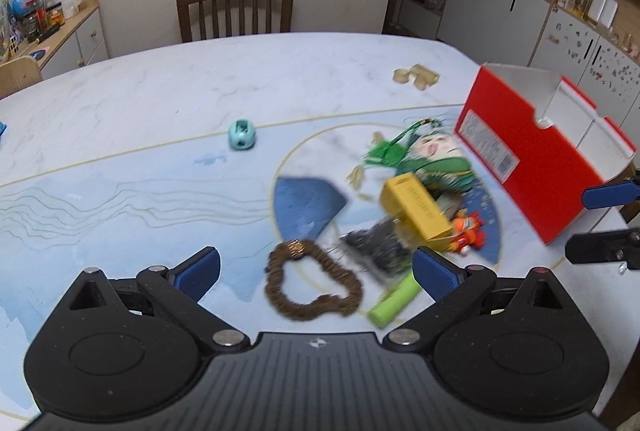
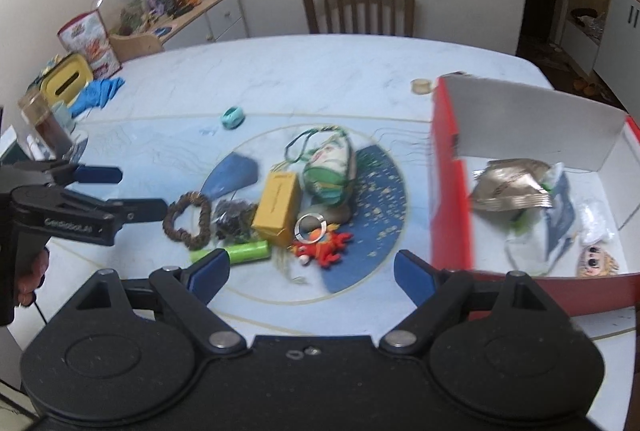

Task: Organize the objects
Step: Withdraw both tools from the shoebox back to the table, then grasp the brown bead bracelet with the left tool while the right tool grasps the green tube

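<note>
My left gripper is open above the table, with a brown bead bracelet lying under the gap between its fingers, untouched. Beside the bracelet are a green tube, a dark bag, a yellow box, an orange crab toy and a green-and-white pouch. My right gripper is open and empty, just in front of the crab toy and a metal ring. The red box stands open at the right, holding foil packets and a doll face.
A teal ball lies alone further back on the table. Wooden blocks lie near the far edge, with a chair behind. Blue gloves, a jar and a yellow tissue box are at the far left.
</note>
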The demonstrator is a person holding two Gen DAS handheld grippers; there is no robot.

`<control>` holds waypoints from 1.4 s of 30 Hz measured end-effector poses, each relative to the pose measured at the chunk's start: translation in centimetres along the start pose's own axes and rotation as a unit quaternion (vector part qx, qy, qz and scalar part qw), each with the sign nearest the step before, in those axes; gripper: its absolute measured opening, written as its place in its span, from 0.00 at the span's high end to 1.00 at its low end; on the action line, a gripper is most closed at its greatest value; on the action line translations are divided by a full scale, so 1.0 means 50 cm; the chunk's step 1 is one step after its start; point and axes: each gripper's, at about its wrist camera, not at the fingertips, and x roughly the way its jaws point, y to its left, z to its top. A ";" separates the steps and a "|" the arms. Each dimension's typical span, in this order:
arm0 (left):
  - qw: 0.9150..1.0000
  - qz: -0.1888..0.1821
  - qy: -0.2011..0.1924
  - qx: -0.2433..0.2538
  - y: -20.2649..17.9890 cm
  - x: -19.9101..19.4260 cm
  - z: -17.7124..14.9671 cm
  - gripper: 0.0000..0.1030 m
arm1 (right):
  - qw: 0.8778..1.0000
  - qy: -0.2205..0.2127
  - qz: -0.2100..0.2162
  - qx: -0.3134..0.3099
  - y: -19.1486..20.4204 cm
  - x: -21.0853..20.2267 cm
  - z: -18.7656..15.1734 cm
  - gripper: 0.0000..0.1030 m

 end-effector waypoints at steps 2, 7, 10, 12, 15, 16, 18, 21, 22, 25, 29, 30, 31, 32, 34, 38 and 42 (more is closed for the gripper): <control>1.000 0.000 0.006 -0.001 0.012 0.013 -0.006 0.00 | 1.000 0.006 0.001 -0.009 0.018 0.014 -0.004 0.14; 1.000 0.005 0.028 -0.004 0.032 0.045 -0.020 0.00 | 0.999 0.023 0.004 -0.040 0.065 0.050 -0.013 0.14; 0.999 0.004 0.032 -0.003 0.040 0.060 -0.024 0.00 | 0.998 0.028 0.004 -0.060 0.092 0.074 -0.015 0.14; 0.999 -0.005 0.037 -0.004 0.043 0.069 -0.025 0.00 | 0.997 0.032 0.008 -0.067 0.105 0.091 -0.015 0.14; 0.999 -0.012 0.039 -0.003 0.044 0.081 -0.025 0.00 | 0.996 0.040 0.012 -0.079 0.118 0.118 -0.016 0.14; 0.999 -0.013 0.042 -0.004 0.044 0.086 -0.024 0.00 | 0.996 0.043 0.013 -0.082 0.122 0.127 -0.017 0.14; 0.999 -0.018 0.047 -0.008 0.045 0.095 -0.021 0.00 | 0.995 0.047 0.013 -0.091 0.130 0.143 -0.018 0.14; 0.998 -0.023 0.053 -0.007 0.043 0.108 -0.018 0.00 | 0.994 0.052 0.016 -0.095 0.137 0.165 -0.017 0.14; 0.998 -0.023 0.055 -0.005 0.041 0.113 -0.018 0.00 | 0.994 0.053 0.017 -0.096 0.138 0.171 -0.016 0.14; 0.998 -0.023 0.060 0.001 0.038 0.123 -0.019 0.00 | 0.993 0.053 0.020 -0.099 0.143 0.187 -0.015 0.14; 0.998 -0.020 0.055 0.002 0.038 0.129 -0.017 0.00 | 0.993 0.052 0.029 -0.105 0.153 0.201 -0.018 0.14; 0.998 -0.020 0.054 0.000 0.039 0.130 -0.016 0.00 | 0.993 0.051 0.028 -0.105 0.155 0.205 -0.018 0.13; 0.998 -0.019 0.053 -0.001 0.039 0.131 -0.015 0.00 | 0.993 0.050 0.026 -0.105 0.156 0.209 -0.018 0.13; 0.998 -0.018 0.052 -0.001 0.039 0.132 -0.015 0.00 | 0.993 0.049 0.025 -0.104 0.156 0.212 -0.018 0.13; 0.999 -0.018 0.051 0.000 0.038 0.132 -0.015 0.01 | 0.993 0.051 0.025 -0.100 0.157 0.220 -0.016 0.13; 0.999 -0.017 0.045 0.000 0.038 0.129 -0.016 0.08 | 0.993 0.057 0.028 -0.097 0.162 0.230 -0.019 0.13; 0.999 -0.019 0.042 0.007 0.038 0.125 -0.016 0.19 | 0.994 0.059 0.025 -0.093 0.167 0.237 -0.019 0.13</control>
